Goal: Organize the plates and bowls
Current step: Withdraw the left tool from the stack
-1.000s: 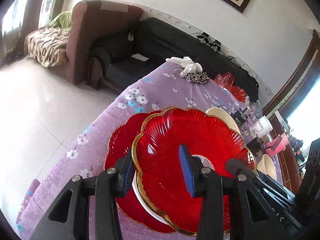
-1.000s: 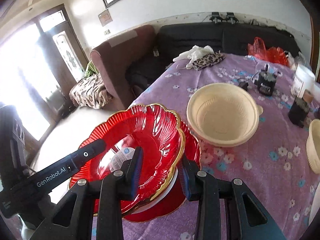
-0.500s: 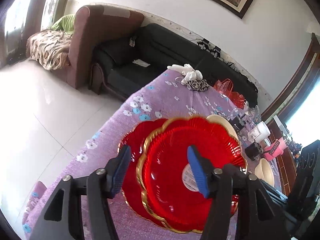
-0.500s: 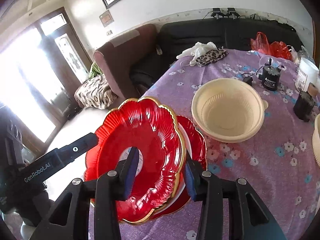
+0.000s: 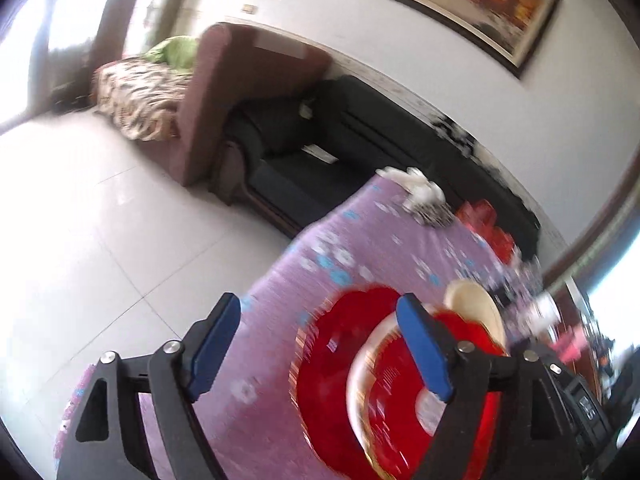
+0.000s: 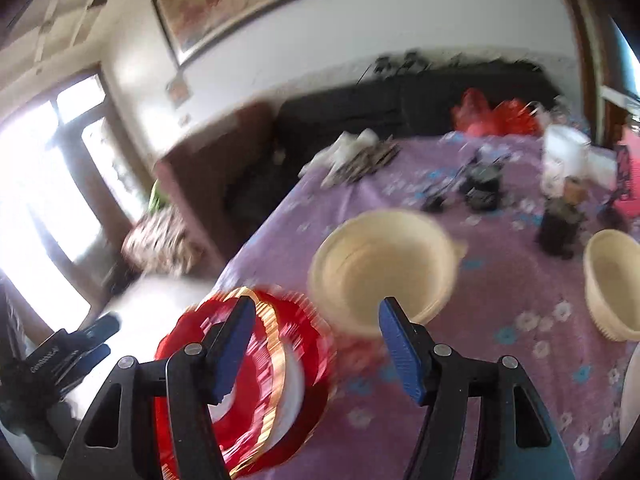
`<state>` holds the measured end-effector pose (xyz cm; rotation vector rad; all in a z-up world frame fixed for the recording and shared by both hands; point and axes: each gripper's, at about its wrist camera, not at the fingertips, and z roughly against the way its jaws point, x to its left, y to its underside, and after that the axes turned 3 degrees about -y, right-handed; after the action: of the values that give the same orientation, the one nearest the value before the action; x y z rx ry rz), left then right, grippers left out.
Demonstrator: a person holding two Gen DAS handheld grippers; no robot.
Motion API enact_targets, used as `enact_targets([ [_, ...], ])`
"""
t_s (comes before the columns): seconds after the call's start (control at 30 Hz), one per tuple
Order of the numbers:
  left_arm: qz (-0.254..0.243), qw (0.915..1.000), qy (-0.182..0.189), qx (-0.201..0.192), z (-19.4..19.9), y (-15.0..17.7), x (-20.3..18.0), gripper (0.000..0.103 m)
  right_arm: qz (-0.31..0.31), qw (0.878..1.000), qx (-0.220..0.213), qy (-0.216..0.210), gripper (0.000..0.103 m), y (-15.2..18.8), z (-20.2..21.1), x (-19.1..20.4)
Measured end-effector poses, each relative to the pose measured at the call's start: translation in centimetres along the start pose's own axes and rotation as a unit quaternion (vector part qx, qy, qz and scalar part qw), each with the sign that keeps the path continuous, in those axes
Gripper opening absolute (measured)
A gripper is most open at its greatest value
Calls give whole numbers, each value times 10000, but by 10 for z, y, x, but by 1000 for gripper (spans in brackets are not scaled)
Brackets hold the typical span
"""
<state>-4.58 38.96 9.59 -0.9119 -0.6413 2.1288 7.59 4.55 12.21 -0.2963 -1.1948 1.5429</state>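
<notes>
Both views are motion-blurred. A stack of red scalloped plates with gold rims lies on the purple flowered tablecloth; it also shows in the right wrist view. A cream bowl stands beyond the stack, also in the left wrist view. A second cream bowl is at the right. My left gripper is open and empty, above the stack's left side. My right gripper is open and empty, between the stack and the near bowl.
Small dark items, a white container and a dark jar stand at the table's far right. Cloths and red bags lie at the far end. A black sofa and brown armchair stand beyond the table.
The right gripper opened and let go of the top red plate, which now lies on the stack. Both grippers have pulled back and up, the left one opening wider.
</notes>
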Motion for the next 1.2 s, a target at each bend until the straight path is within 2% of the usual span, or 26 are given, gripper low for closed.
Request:
enact_targets([
  [0.1, 178, 9996, -199, -26, -21, -14, 11, 82, -635, 9963, -568, -127, 69, -2, -1, -28],
  [0.13, 194, 9996, -217, -33, -28, -19, 14, 82, -775, 9951, -604, -129, 69, -2, -4, -34],
  [0.2, 175, 9990, -402, -1, -48, -33, 19, 82, -1075, 9926, -553, -111, 70, -6, -17, -48],
  [0.27, 124, 9991, -401, -31, -61, -42, 19, 82, -1298, 9898, -560, -153, 70, -6, -30, -57],
  [0.33, -17, 9979, -648, -62, -78, -52, 18, 82, -1457, 9877, -535, -188, 70, -6, -41, -64],
  [0.4, -99, 9980, -601, -145, -93, -60, 17, 86, -1652, 9849, -451, -247, 70, -4, -54, -71],
  [0.53, -243, 9980, -568, 164, -123, -65, 12, 87, -2121, 9762, -143, -432, 72, 2, -80, -79],
  [0.6, -251, 9978, -604, 44, -123, -66, 14, 87, -2237, 9738, -83, -407, 72, 4, -86, -83],
  [0.73, 274, 9983, -485, -191, -116, -71, 33, 87, -2327, 9719, -73, -343, 72, 6, -89, -90],
  [0.8, 284, 9978, -548, -234, -119, -72, 34, 87, -2265, 9735, -37, -314, 72, 7, -92, -90],
  [0.97, -331, 9983, -110, 471, -149, -56, 3, 87, -2388, 9702, 166, -388, 76, 9, -99, -87],
  [1.03, -494, 9979, -176, 389, -144, -51, -3, 87, -2365, 9707, 149, -407, 76, 8, -97, -90],
  [1.2, -413, 9975, -61, 565, -127, -33, -4, 87, -2346, 9713, 216, -333, 76, 13, -83, -98],
])
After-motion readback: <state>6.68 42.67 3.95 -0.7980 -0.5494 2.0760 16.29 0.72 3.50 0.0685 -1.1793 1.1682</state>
